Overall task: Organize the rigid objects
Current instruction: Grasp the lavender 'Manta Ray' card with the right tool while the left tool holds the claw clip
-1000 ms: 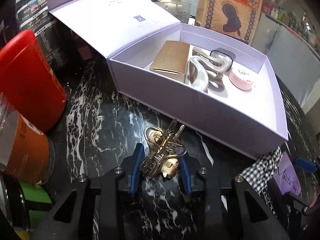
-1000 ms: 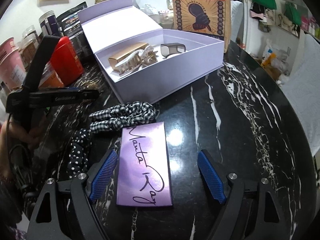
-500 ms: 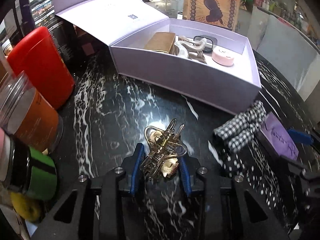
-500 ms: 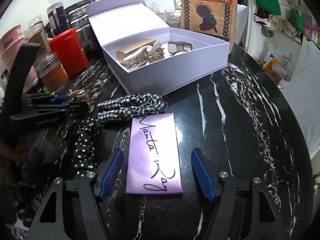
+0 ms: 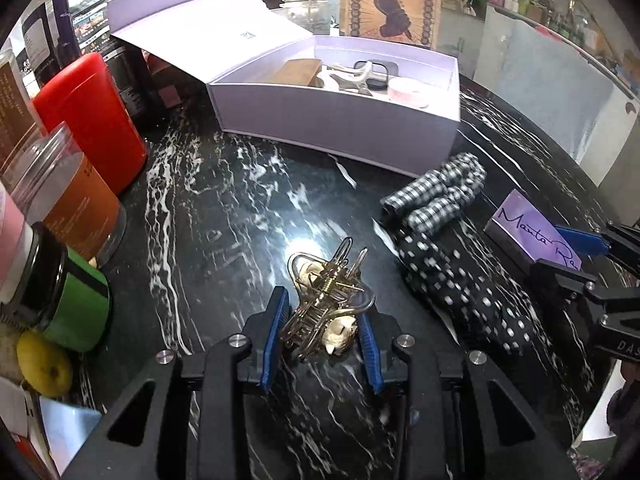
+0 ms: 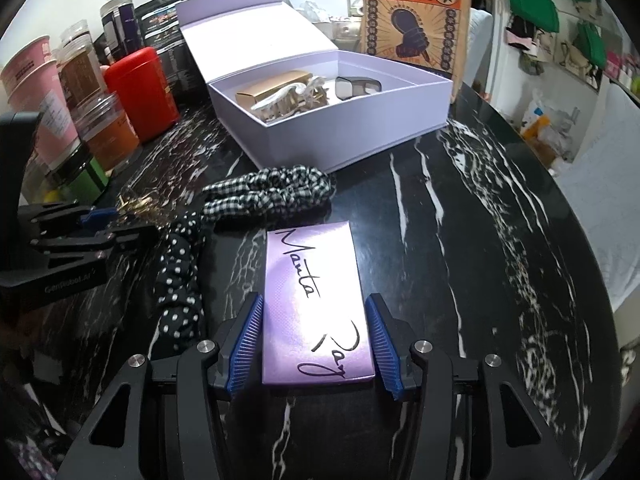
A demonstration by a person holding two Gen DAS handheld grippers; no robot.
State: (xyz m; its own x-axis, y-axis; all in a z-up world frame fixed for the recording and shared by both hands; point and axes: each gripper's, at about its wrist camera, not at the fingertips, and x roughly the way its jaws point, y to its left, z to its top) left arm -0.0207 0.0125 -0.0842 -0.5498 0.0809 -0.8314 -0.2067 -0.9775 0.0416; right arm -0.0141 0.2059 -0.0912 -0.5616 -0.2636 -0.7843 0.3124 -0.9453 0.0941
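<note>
A: Gold wire hair clip (image 5: 326, 306) sits pinched between the blue pads of the left tongs (image 5: 322, 330), over the black marble counter (image 5: 224, 216).

B: And the right tongs (image 6: 318, 346)?

A: Their jaws are closing around the purple card (image 6: 314, 300), pads almost at its edges; a second ago they stood wide.

B: The lilac box (image 5: 340, 116)?

A: Now farther from the left tongs than before, open, beyond the checked scrunchie (image 5: 440, 192).
</note>
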